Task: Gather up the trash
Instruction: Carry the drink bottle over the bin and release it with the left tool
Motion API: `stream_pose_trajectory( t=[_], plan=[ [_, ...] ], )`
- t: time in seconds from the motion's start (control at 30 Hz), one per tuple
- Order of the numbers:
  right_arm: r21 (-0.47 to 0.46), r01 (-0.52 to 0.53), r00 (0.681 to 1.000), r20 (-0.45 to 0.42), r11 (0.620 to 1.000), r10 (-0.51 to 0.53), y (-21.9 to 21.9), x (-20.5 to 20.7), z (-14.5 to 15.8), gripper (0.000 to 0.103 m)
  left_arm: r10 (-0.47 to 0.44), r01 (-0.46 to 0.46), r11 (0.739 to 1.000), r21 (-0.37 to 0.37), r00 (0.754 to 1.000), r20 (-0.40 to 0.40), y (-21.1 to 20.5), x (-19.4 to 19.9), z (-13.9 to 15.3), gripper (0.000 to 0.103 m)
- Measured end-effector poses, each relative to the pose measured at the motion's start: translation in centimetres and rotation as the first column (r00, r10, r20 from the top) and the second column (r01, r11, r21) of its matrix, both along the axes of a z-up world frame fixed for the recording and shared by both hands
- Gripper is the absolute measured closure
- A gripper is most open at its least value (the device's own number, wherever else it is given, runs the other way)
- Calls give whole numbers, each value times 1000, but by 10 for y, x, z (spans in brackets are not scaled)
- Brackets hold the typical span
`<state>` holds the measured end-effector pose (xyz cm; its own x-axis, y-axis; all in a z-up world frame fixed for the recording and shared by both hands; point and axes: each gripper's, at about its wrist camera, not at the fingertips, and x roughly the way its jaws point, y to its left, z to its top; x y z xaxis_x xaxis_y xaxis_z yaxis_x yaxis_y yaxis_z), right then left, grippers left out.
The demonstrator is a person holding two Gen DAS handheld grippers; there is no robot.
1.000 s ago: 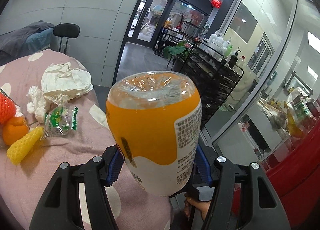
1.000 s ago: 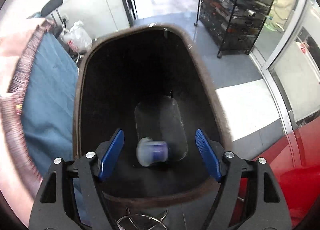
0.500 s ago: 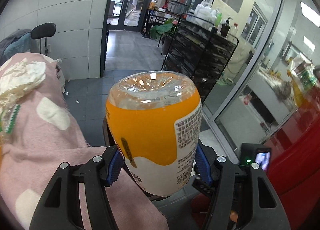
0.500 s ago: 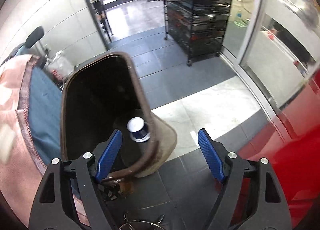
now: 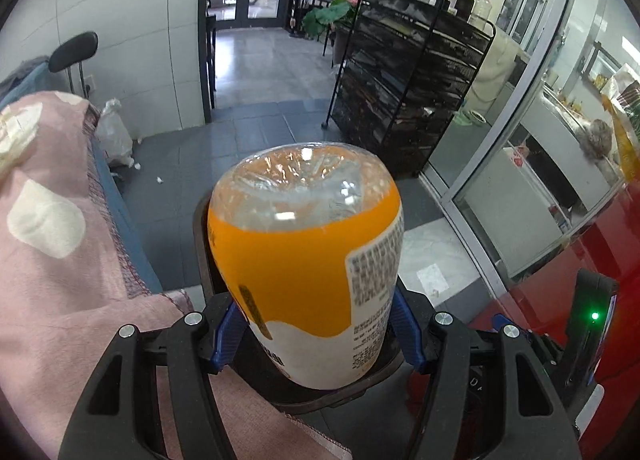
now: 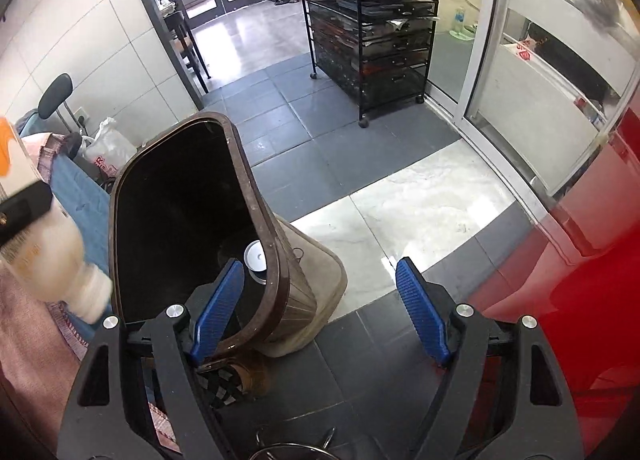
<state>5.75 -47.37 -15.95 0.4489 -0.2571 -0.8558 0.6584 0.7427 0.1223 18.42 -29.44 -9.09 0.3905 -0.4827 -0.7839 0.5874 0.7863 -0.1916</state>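
My left gripper [image 5: 316,332] is shut on an orange and white plastic bottle [image 5: 308,256], base pointing forward, held over the dark rim of the brown trash bin [image 5: 200,244]. In the right wrist view the bin [image 6: 276,252] stands on the floor beside the table, open, with a small white and blue cup [image 6: 255,256] lying inside. The same bottle [image 6: 48,252] shows at the left edge, neck down, beside the bin's rim. My right gripper [image 6: 320,320] is open and empty, above the bin's right rim and the floor.
A table with a pink spotted cloth [image 5: 60,280] over a blue one is at the left. A black wire rack [image 6: 372,32] stands on the tiled floor ahead. A white plastic bag [image 6: 106,154] lies by the wall. A red surface [image 6: 580,260] is at the right.
My left gripper has carried the bottle off the table to above the bin. My right gripper has drawn back to the right of the bin; the cup it dropped has settled inside.
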Motion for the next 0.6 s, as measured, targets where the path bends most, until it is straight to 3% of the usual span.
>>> stream_pose_trajectory(
  t=[0.1,0.13,0.37,0.6],
  plan=[
    [6,9,1000,-3,1000,-9,-1,0,-1,25,7,-7,1000,-7,1000,4,3,2,-1,18],
    [10,13,1000,-1,1000,-13,-2,-1,0,25,10,-10,1000,-20,1000,7,5,1,1,15],
    [-8,11,1000,21,1000,-11,1,-2,9,25,-22,21,998,-61,1000,-12,13,-8,13,13],
    [-49,-56,994,90,997,60,24,2,38,21,-11,14,986,-164,1000,16,49,-30,49,8]
  ],
)
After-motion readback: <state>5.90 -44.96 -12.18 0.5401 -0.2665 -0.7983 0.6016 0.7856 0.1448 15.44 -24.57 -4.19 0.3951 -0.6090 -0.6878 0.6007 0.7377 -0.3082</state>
